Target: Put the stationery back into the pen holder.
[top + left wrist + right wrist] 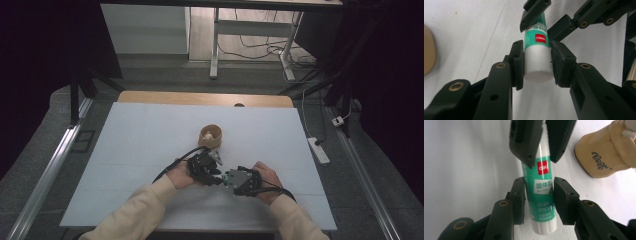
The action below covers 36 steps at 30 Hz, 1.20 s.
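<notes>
In the high view, the left gripper (214, 167) and right gripper (231, 181) are seen meeting at lower centre of the white table (140, 145), below a tan cup (210, 135); the glue stick is probably hidden between them.

In the left gripper view, the glue stick (537, 53) is clamped at its white cap end, its long axis running up the frame.

In the right gripper view, the green label is gripped, with the cup at upper right.

Your glue stick (541, 195) was green and white with a red logo — the cup (604, 157) at two o'clock was tan.
</notes>
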Each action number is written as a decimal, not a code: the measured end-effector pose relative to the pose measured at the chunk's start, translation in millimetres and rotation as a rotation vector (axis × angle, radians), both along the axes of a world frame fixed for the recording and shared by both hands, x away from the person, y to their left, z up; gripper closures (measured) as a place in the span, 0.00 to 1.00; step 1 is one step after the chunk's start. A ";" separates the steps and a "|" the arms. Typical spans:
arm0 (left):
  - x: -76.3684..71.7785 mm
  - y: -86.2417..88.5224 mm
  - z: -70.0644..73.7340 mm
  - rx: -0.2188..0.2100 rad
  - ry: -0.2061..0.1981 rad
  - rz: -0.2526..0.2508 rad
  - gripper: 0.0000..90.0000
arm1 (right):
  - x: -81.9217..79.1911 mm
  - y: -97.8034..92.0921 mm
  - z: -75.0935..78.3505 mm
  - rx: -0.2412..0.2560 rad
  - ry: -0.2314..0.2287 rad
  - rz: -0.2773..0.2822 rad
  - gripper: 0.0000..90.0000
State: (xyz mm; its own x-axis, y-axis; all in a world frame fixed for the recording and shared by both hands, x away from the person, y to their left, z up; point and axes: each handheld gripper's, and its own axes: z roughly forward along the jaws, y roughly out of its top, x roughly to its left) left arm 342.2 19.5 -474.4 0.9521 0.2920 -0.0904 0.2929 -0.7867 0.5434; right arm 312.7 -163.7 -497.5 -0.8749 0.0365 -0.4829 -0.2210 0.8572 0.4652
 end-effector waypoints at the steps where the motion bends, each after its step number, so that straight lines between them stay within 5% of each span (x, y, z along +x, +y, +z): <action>1: 0.0 0.7 0.7 -0.011 -0.003 0.002 0.71 | -0.8 0.3 -0.8 0.006 -0.006 0.003 0.71; 4: -0.9 4.2 4.8 -0.054 -0.033 0.034 0.68 | -1.9 -1.4 1.4 0.017 -0.001 -0.006 0.73; 5: -1.0 6.3 6.7 -0.063 -0.049 0.048 0.63 | -2.8 -1.5 0.3 0.053 0.007 -0.026 0.73; 9: -1.8 17.7 11.4 -0.120 -0.077 0.106 0.41 | 2.3 -8.0 2.2 0.068 0.023 -0.036 0.73; 12: -4.4 29.9 11.4 -0.143 -0.099 0.141 0.34 | 5.4 -13.4 1.8 0.102 0.047 -0.061 0.73; 22: -11.2 68.5 6.6 -0.209 -0.128 0.272 0.29 | 13.1 -27.7 6.4 0.215 0.101 -0.117 0.73; 27: -20.4 82.7 4.7 -0.203 -0.166 0.300 0.28 | 15.2 -31.5 8.3 0.240 0.116 -0.131 0.73; 36: -40.3 123.0 -0.2 -0.192 -0.175 0.387 0.27 | 16.5 -34.7 8.3 0.271 0.131 -0.146 0.73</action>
State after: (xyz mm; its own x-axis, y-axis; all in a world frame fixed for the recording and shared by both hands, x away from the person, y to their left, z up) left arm 301.9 142.5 -474.6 0.7823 0.6224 -0.0256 0.4362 -0.5178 0.7359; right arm 329.2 -198.4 -489.2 -0.9050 0.2774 -0.3225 -0.0285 0.7169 0.6966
